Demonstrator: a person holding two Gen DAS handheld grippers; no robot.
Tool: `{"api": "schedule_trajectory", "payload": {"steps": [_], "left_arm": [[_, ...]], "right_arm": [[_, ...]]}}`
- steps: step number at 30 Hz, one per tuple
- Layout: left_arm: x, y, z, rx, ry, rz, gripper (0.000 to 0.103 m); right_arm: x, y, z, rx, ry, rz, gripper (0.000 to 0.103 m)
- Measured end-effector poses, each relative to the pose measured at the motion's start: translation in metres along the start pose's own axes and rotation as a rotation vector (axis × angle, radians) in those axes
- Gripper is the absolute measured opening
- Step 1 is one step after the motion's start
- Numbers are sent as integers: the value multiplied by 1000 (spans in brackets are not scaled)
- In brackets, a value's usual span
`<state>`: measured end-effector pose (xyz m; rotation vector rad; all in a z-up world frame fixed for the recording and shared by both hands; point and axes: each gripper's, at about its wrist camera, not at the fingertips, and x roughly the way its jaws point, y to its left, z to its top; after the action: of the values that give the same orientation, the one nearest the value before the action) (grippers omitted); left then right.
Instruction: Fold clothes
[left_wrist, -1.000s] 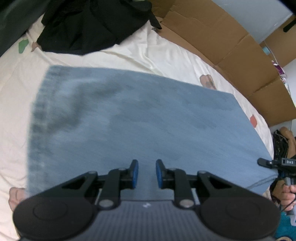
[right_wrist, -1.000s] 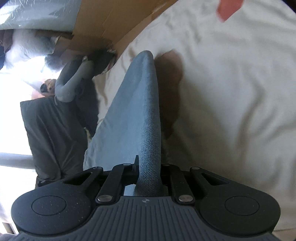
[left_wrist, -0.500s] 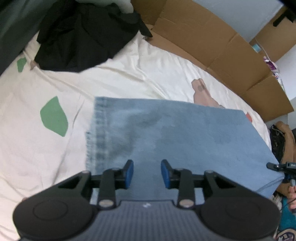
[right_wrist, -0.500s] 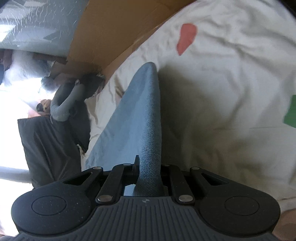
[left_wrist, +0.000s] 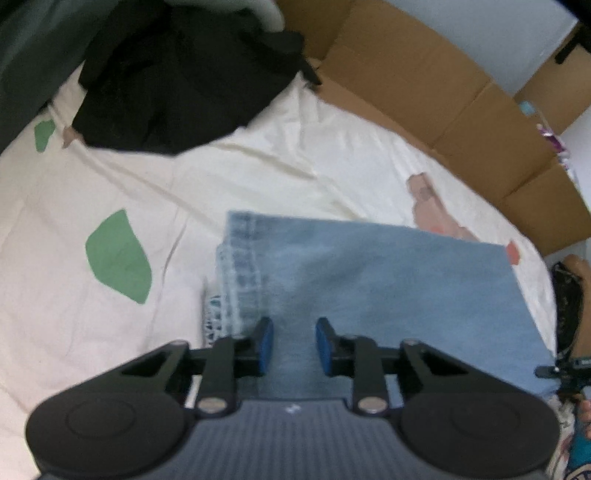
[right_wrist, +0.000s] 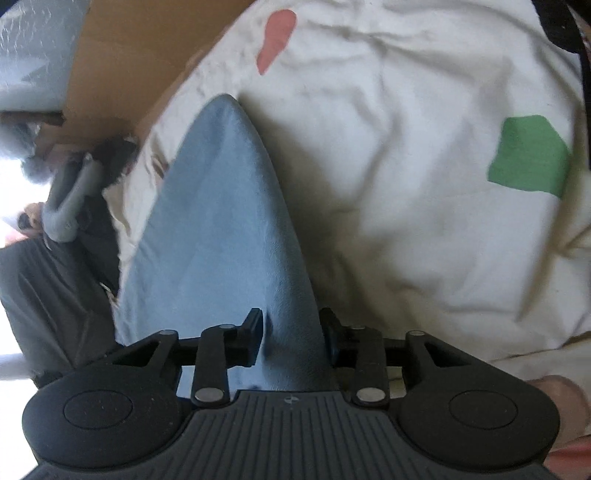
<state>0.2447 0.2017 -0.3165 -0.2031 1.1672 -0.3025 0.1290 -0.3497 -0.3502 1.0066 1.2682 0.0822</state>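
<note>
Both hand-held grippers straddle jeans (left_wrist: 388, 291) | left (left_wrist: 291, 345) closing, right (right_wrist: 291, 334) opening, unclamped | near edge hidden

Light-blue denim jeans (left_wrist: 388, 280), folded flat with stitched hems stacked at the left edge.

light blue jeans (left_wrist: 388, 280), cream sheet (left_wrist: 258, 166) green patches

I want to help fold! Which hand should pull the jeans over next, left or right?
Probably the left. The left gripper hovers over the jeans near their stitched end, jaws closing, denim between them. The right gripper is opening, letting its fold of denim go.
</note>
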Motion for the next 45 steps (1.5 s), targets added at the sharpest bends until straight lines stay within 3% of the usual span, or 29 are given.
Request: {"api": "schedule_trajectory", "payload": {"steps": [2, 6, 10, 12, 14, 22, 24, 27, 33, 38, 40, 41, 45], "left_arm": [[12, 7, -1, -3, 16, 23, 3], [21, 5, -3, 72, 17, 42, 3], [12, -2, -2, 74, 37, 71, 3], [2, -9, -4, 90, 50, 77, 10], [-9, -9, -9, 52, 77, 38, 24], [-38, -19, -37, 40, 166, 1, 25], [-32, -21, -45, 86, 212, 58, 12], [-19, -21, -51, 117, 239, 103, 3], [-11, -37, -44, 171, 266, 173, 3], [-33, -63, -31, 216, 223, 112, 14], [-33, -75, -26, 218, 217, 73, 14], [-30, -82, -26, 221, 216, 49, 14], [-15, -111, -33, 248, 226, -8, 14]], "right_arm": [[2, -6, -4, 14, 6, -4, 36], [3, -11, -9, 25, 8, 2, 36], [3, -13, -11, 35, 8, -2, 38], [1, -13, -11, 40, -6, -2, 38], [-3, -9, -12, 33, -45, 0, 39], [-2, -10, -15, 51, -76, 38, 39], [-2, -11, -15, 62, -80, 52, 39], [-2, -11, -16, 66, -82, 62, 39], [0, -13, -14, 77, -80, 56, 39], [1, -15, -15, 84, -87, 83, 39], [1, -16, -17, 75, -90, 83, 33], [0, -15, -17, 67, -91, 81, 24], [-3, -13, -19, 52, -99, 92, 22]]}}
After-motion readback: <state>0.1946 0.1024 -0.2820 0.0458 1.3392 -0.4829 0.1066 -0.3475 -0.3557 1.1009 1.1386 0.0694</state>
